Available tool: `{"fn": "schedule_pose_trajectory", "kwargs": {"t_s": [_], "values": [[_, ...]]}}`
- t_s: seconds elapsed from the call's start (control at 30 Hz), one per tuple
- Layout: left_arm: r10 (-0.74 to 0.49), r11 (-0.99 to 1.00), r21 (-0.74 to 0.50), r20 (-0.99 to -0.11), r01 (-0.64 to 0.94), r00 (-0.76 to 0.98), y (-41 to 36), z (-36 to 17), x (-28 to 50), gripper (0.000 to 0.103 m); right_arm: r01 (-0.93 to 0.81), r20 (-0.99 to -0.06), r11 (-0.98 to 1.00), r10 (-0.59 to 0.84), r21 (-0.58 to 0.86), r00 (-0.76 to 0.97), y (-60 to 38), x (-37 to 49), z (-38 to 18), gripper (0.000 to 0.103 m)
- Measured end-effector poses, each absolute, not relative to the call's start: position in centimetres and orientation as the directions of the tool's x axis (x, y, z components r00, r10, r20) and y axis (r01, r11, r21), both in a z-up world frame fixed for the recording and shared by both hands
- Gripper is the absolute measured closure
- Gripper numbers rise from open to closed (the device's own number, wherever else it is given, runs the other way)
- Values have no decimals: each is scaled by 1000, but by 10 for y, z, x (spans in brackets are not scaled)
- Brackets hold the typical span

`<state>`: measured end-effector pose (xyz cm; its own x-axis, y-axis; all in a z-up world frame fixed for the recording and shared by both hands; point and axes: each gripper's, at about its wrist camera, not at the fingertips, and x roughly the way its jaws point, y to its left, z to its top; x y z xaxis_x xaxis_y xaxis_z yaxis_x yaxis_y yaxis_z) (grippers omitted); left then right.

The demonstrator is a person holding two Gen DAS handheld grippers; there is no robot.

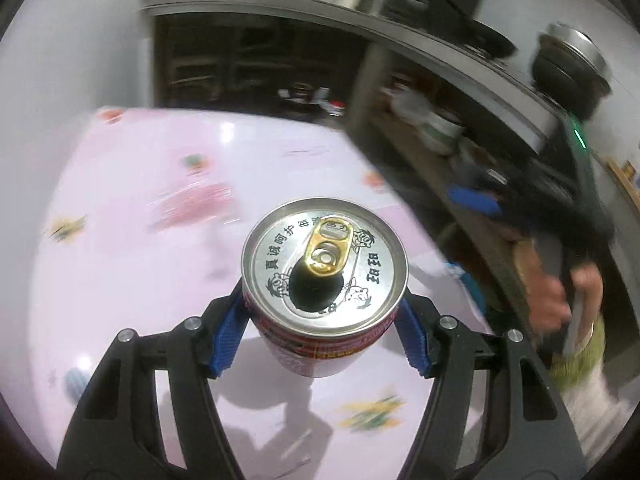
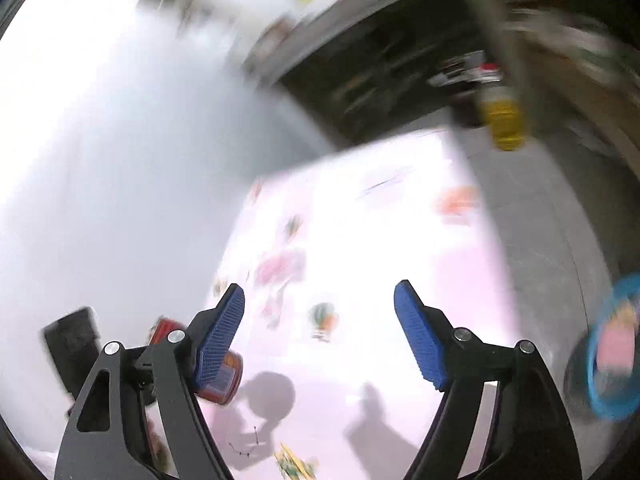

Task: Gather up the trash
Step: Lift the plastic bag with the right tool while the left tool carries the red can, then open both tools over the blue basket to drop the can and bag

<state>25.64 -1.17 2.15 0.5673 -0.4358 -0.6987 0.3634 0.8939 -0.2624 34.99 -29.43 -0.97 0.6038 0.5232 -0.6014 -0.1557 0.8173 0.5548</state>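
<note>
Blue pads of the left hand-held gripper [image 1: 322, 326] pinch a red, silver-topped opened drink can [image 1: 324, 280] above the pink patterned table [image 1: 120, 240]; the right hand-held gripper [image 2: 320, 336] is spread, empty.

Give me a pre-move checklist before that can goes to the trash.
1. Left tool clamped on the can: ok.
2. Can upright, opened top up: ok.
3. Can empty: cannot tell.
4. Right tool open, nothing between its pads: ok.
5. Trash bin in sight, at the right wrist view's right edge: ok, though blurred.
6. Clear path over the pink table: cannot tell, views are blurred.
</note>
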Motion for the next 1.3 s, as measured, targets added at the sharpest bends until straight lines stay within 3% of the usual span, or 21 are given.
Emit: {"fn": "schedule_pose_trajectory", "kwargs": {"t_s": [0.07, 0.17, 0.23, 0.43, 0.6, 0.67, 0.77, 0.83, 0.97, 1.13, 1.3], "values": [[-415, 906, -265, -707, 329, 573, 16, 13, 254, 40, -284, -668, 857, 514, 430, 538, -235, 389, -8, 27], [-408, 913, -300, -714, 277, 568, 55, 2, 253, 40, -480, -766, 871, 378, 104, 520, -138, 437, -19, 24], [-408, 913, -325, -708, 247, 576, 78, -2, 253, 40, -560, -801, 828, 333, -3, 497, -98, 455, -32, 24], [-411, 909, -357, -693, 213, 592, 99, -6, 253, 40, -637, -879, 767, 252, -74, 405, -49, 493, -77, 24], [-413, 909, -358, -693, 215, 592, 91, -10, 252, 40, -636, -908, 765, 192, -100, 373, -43, 501, -101, 27], [-409, 910, -357, -693, 211, 593, 90, -10, 254, 40, -624, -910, 778, 199, -80, 365, -46, 501, -101, 54], [-405, 912, -354, -692, 208, 597, 89, -12, 255, 40, -597, -904, 801, 224, -42, 364, -56, 500, -97, 74], [-402, 914, -348, -692, 211, 600, 85, -11, 255, 40, -578, -896, 815, 227, -39, 381, -66, 494, -92, 79], [-409, 912, -336, -685, 237, 603, 70, -7, 256, 40, -513, -856, 858, 280, 21, 434, -97, 477, -69, 83], [-462, 887, -335, -663, 319, 588, 33, 5, 265, 40, -321, -739, 933, 332, 165, 586, -192, 421, -19, 83], [-574, 810, -342, -628, 476, 525, -40, 26, 278, 40, 56, -641, 980, 80, 189, 763, -319, 314, 3, 82]]}}
